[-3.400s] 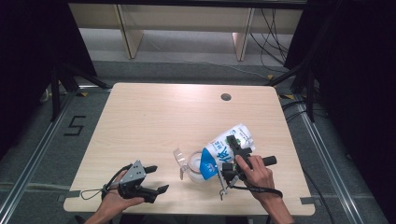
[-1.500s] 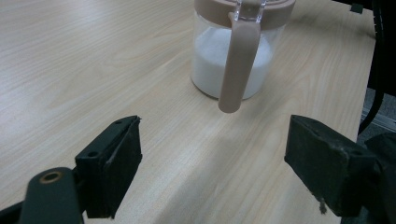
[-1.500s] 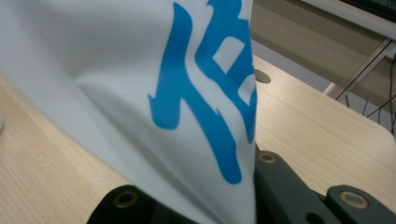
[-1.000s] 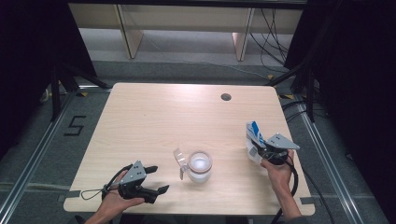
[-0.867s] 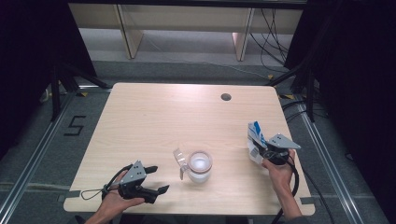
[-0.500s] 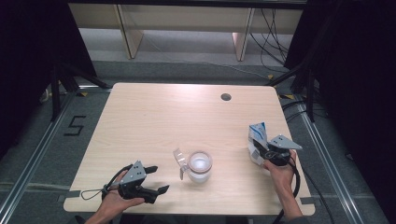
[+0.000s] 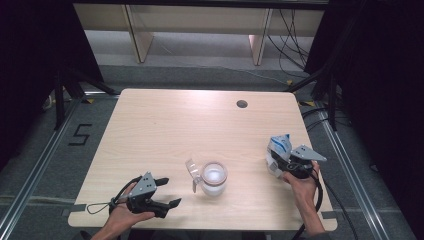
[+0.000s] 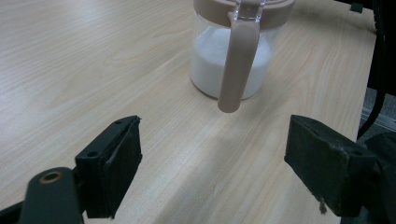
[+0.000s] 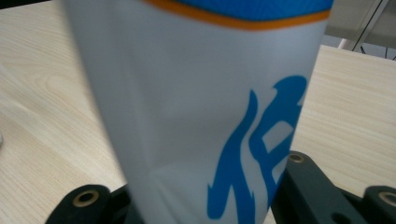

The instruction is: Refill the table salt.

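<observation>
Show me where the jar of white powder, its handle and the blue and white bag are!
jar (image 7: 214,179), high view, on its clear side.
handle (image 8: 236,65), left gripper view, mid-length.
bag (image 9: 196,107), right gripper view, on its white front.

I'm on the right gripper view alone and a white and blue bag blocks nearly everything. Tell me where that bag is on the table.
Observer: The bag stands upright near the right edge of the table. It is between the jaws of the right gripper, which have just been opening. I cannot tell whether the pads press on it.
Operator: Name what else is on the table.
Observer: A jar of white powder stands to the left of the bag, apart from it, toward the front edge.
Operator: Report the left gripper.
Observer: The left gripper rests at the front left with its jaws open. It points at the jar's handle and touches nothing.
</observation>
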`<state>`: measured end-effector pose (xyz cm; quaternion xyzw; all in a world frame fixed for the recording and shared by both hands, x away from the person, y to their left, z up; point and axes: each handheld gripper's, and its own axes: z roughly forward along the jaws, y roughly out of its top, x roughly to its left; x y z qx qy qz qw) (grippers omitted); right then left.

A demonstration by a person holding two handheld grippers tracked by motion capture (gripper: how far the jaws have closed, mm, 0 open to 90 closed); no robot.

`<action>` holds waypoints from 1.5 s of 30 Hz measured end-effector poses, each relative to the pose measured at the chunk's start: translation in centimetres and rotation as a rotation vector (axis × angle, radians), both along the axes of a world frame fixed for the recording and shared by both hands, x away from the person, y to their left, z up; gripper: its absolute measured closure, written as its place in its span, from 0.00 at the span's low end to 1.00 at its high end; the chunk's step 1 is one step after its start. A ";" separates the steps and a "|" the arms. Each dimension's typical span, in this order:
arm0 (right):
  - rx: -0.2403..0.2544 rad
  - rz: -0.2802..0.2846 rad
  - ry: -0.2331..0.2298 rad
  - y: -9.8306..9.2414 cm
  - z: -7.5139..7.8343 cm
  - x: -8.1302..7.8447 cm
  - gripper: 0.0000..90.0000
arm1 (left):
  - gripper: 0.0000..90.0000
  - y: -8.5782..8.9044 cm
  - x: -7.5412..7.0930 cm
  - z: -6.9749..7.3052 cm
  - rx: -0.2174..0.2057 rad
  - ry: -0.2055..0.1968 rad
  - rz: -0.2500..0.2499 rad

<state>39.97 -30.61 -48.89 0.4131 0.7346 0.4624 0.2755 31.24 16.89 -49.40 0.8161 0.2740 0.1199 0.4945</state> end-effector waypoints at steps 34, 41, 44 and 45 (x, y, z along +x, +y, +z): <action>0.083 -0.049 0.027 -0.2 0.5 -0.8 0.34 | 0.20 -0.1 0.1 -0.1 -0.005 0.001 -0.007; 0.088 -0.049 0.031 -0.1 0.3 -0.8 0.32 | 0.20 0.0 0.1 -0.1 -0.006 0.002 -0.008; 0.088 -0.046 0.055 0.0 0.4 -1.0 0.31 | 0.20 0.0 0.1 -0.1 -0.006 0.002 -0.007; 0.089 -0.031 0.030 -0.1 0.4 -0.9 0.30 | 0.20 0.0 0.1 -0.1 -0.007 0.002 -0.007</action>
